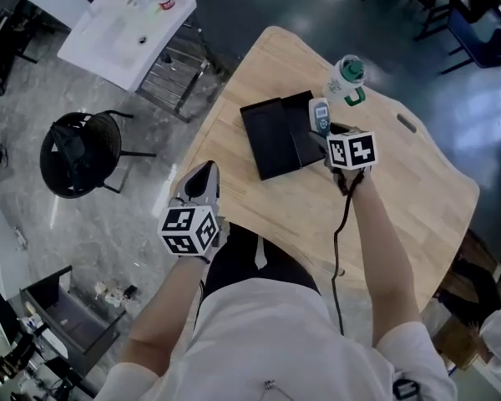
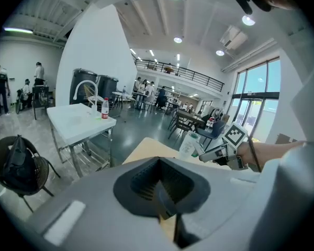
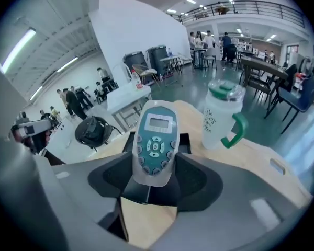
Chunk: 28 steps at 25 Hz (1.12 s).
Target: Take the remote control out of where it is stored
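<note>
A white remote control (image 3: 154, 143) with a teal button panel and a small screen stands up between the jaws of my right gripper (image 3: 153, 181), which is shut on its lower end. In the head view the remote control (image 1: 319, 115) is held over the right edge of an open black box (image 1: 277, 134) on the wooden table (image 1: 401, 190). My right gripper (image 1: 329, 134) is just right of the box. My left gripper (image 1: 202, 180) is shut and holds nothing, off the table's near-left edge. In its own view the left gripper (image 2: 165, 205) shows its jaws together.
A clear cup with a green lid and handle (image 1: 348, 79) (image 3: 221, 114) stands behind the box. A white table with a bottle (image 1: 127, 25) and a black chair (image 1: 81, 152) stand on the floor to the left. The table has a slot handle (image 1: 406, 124) at the right.
</note>
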Each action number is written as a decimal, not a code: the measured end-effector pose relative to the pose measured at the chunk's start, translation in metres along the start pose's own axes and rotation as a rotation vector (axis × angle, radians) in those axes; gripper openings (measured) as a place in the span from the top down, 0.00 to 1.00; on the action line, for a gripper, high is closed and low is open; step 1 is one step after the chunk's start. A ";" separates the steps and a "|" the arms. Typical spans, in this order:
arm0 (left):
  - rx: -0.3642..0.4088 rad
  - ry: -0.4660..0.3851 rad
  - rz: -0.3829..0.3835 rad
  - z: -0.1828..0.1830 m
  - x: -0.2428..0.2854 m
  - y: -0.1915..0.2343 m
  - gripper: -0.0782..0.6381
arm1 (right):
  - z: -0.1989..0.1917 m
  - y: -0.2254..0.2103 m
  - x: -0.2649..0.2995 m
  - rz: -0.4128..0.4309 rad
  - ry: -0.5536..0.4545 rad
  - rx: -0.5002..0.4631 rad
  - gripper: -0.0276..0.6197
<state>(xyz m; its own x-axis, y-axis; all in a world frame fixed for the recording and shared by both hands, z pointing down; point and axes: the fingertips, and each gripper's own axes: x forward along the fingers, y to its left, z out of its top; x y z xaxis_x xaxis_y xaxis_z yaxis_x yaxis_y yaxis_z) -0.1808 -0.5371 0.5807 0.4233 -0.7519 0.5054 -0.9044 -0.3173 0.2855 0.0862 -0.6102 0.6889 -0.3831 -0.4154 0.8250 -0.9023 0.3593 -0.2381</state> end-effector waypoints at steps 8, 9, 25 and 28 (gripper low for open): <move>0.138 -0.117 -0.173 0.093 0.018 -0.063 0.89 | 0.049 0.048 -0.124 0.005 -0.312 0.066 0.52; 0.150 -0.128 -0.190 0.101 0.018 -0.071 0.89 | 0.052 0.053 -0.138 0.001 -0.346 0.075 0.52; 0.226 -0.221 -0.314 0.166 0.005 -0.129 0.89 | 0.095 0.088 -0.254 -0.018 -0.687 0.148 0.52; 0.224 -0.220 -0.314 0.167 0.003 -0.127 0.89 | 0.098 0.088 -0.258 -0.024 -0.700 0.149 0.52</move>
<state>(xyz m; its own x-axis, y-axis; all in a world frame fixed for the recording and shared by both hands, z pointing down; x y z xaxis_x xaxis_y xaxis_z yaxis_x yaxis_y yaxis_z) -0.0734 -0.5953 0.4101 0.6796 -0.6965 0.2303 -0.7335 -0.6489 0.2022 0.0858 -0.5531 0.4049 -0.3549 -0.8783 0.3203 -0.9103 0.2466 -0.3325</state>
